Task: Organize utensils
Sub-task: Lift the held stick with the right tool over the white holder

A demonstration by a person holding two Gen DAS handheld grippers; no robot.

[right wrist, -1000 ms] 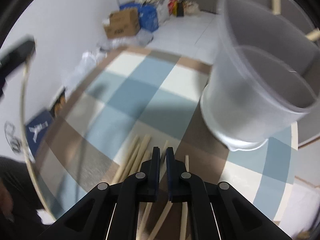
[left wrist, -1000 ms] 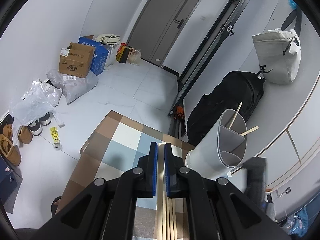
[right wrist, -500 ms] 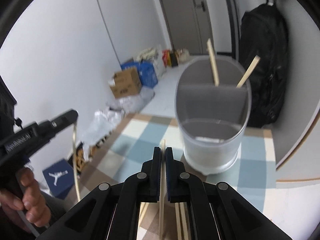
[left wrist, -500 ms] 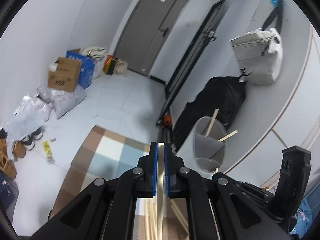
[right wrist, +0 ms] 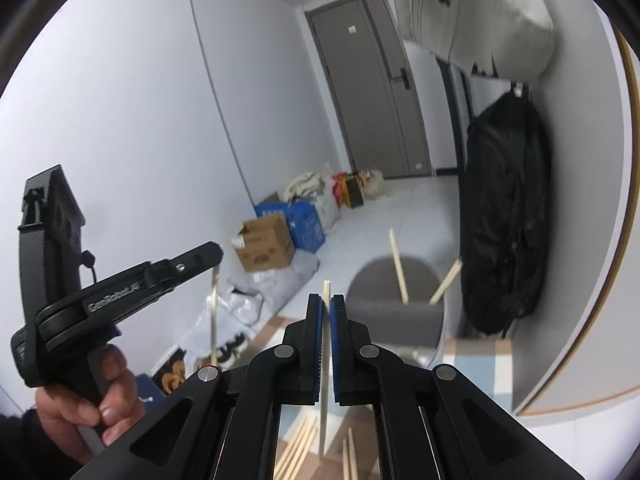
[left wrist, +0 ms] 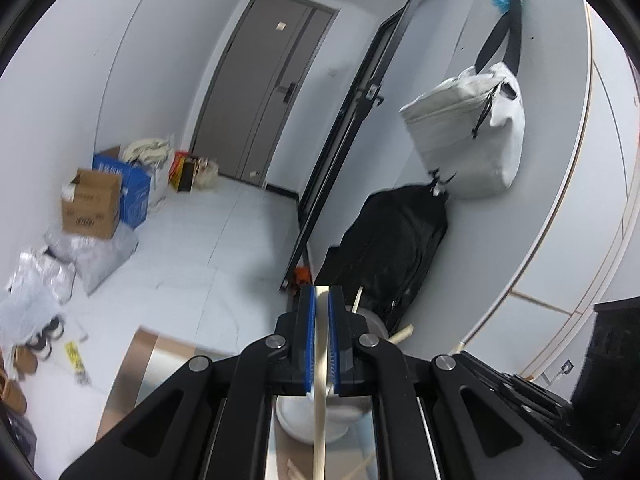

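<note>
My left gripper point(left wrist: 322, 300) is shut on a wooden chopstick point(left wrist: 319, 400) and holds it upright above the white divided utensil holder point(left wrist: 312, 420), which is mostly hidden behind the jaws. My right gripper point(right wrist: 327, 306) is shut on another wooden chopstick point(right wrist: 324, 380), lifted above the table. The holder point(right wrist: 400, 320) stands just right of it with two chopsticks point(right wrist: 399, 268) leaning inside. Several loose chopsticks point(right wrist: 300, 448) lie on the checked tablecloth below. The left gripper point(right wrist: 120, 292) shows at the left in the right wrist view, in a hand.
A black backpack point(left wrist: 392, 240) and a white bag point(left wrist: 468, 136) hang on the wall behind the holder. Cardboard boxes point(left wrist: 92, 204), plastic bags and shoes sit on the floor at the left. The checked tablecloth point(left wrist: 140, 372) ends near the left.
Both grippers have risen from the tablecloth, each with a chopstick clamped in it. The holder now lies lower and closer beneath both.
</note>
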